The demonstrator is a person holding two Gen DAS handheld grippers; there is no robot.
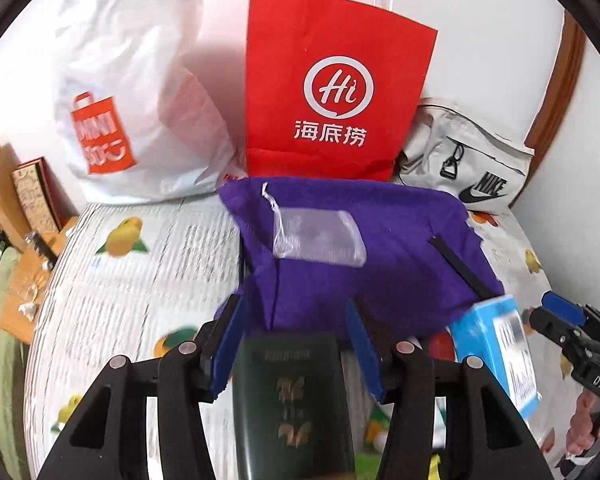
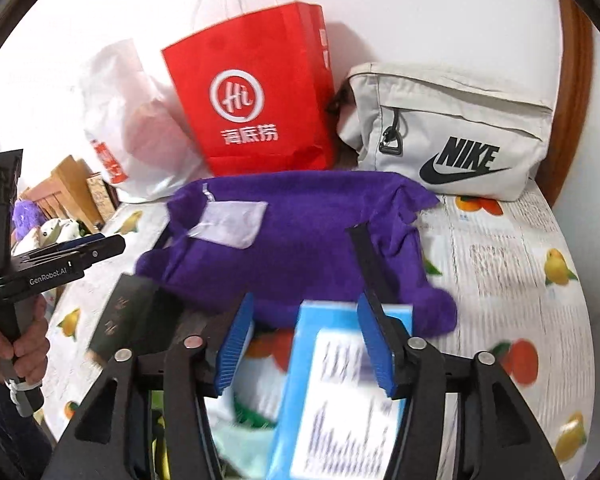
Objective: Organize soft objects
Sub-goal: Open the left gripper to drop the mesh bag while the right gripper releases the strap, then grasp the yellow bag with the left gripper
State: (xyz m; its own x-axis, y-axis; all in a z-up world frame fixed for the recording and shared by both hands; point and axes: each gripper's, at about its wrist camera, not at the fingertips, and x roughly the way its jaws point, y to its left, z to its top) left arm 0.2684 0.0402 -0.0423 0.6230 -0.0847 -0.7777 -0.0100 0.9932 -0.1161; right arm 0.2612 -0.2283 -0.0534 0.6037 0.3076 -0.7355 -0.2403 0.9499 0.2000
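Observation:
A purple cloth (image 1: 364, 248) lies spread on the fruit-print table, with a small clear mesh pouch (image 1: 320, 236) on top; it also shows in the right wrist view (image 2: 300, 240) with the pouch (image 2: 230, 222). My left gripper (image 1: 296, 344) is open, its blue pads either side of a dark green box (image 1: 292, 400) below it. My right gripper (image 2: 306, 344) is open above a light blue box (image 2: 340, 392), which also shows in the left wrist view (image 1: 496, 352). A black strap (image 1: 460, 268) lies on the cloth's right side.
A red paper bag (image 1: 332, 88), a white plastic bag (image 1: 136, 92) and a grey Nike pouch (image 2: 448, 132) stand at the back against the wall. Boxes (image 1: 32, 196) and clutter sit left of the table edge. A plush toy (image 2: 26, 216) lies far left.

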